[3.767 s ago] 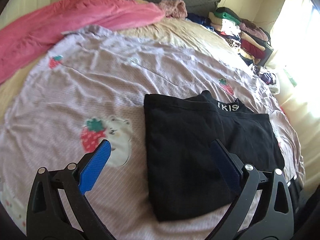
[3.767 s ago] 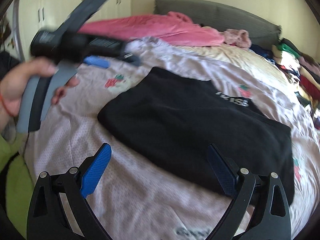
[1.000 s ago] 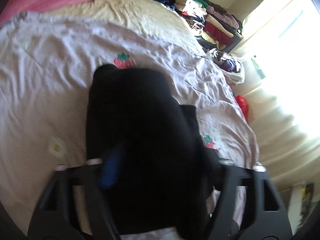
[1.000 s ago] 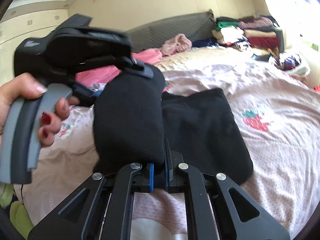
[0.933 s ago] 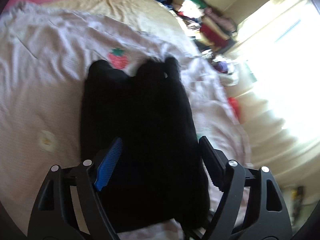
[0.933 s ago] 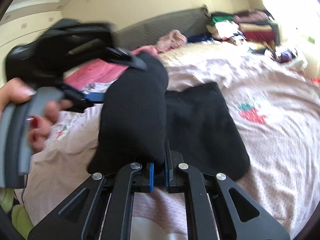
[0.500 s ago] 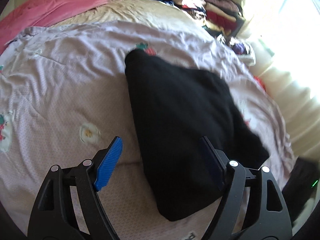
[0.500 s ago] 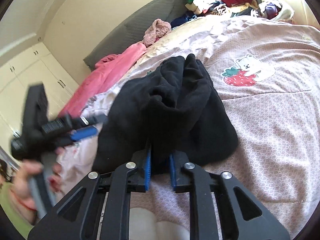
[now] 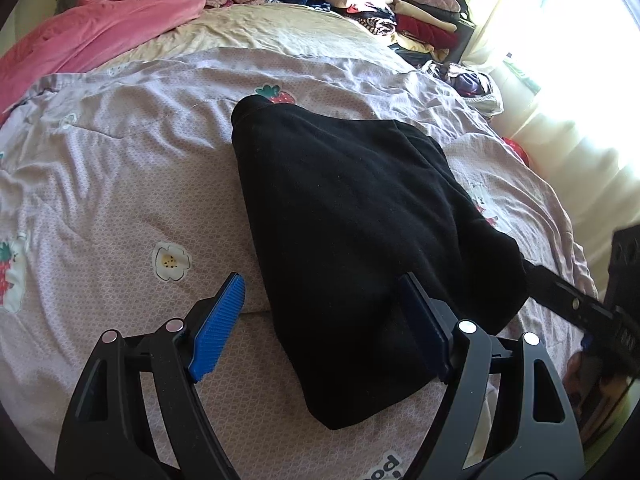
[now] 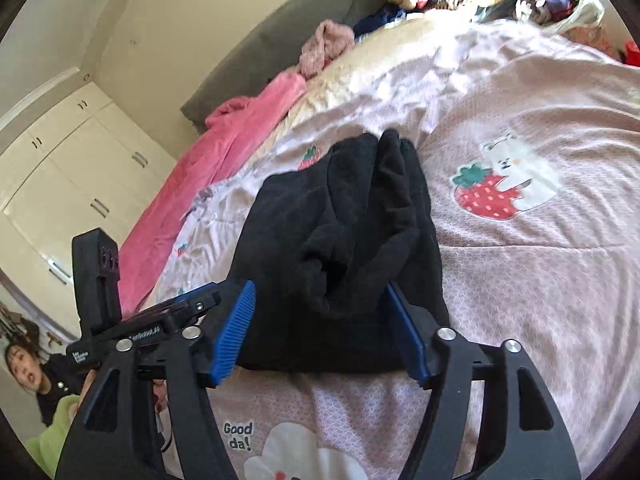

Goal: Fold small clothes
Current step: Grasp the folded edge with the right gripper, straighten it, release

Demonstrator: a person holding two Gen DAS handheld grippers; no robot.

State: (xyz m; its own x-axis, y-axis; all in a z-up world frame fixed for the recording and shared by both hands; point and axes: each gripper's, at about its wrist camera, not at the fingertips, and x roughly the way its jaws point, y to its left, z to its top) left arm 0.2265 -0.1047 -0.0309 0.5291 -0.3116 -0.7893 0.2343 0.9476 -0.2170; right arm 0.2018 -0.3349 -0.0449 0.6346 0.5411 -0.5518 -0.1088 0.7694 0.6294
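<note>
**Black garment released onto the quilt**

The black garment (image 9: 352,216) is laid folded on the pink strawberry-print quilt (image 9: 100,184), its near end bunched and rumpled in the right wrist view. The right gripper (image 10: 320,328) is seen with its jaws spread; they have just been opening, and the garment's near edge sits between the blue pads (image 10: 234,332) without being pinched. The left gripper (image 9: 320,320) is also held wide open, with nothing clamped: its left pad is placed over bare quilt, while its right pad is set above the garment's near corner. The garment is stretched away from both sets of fingers toward the far side of the bed. Beyond the fingertips, a pink blanket (image 9: 92,36) is heaped by the grey headboard (image 10: 280,40), and a stack of folded clothes (image 9: 400,4) is piled at the far right. White wardrobe doors (image 10: 72,176) are seen left of the right gripper.
</note>
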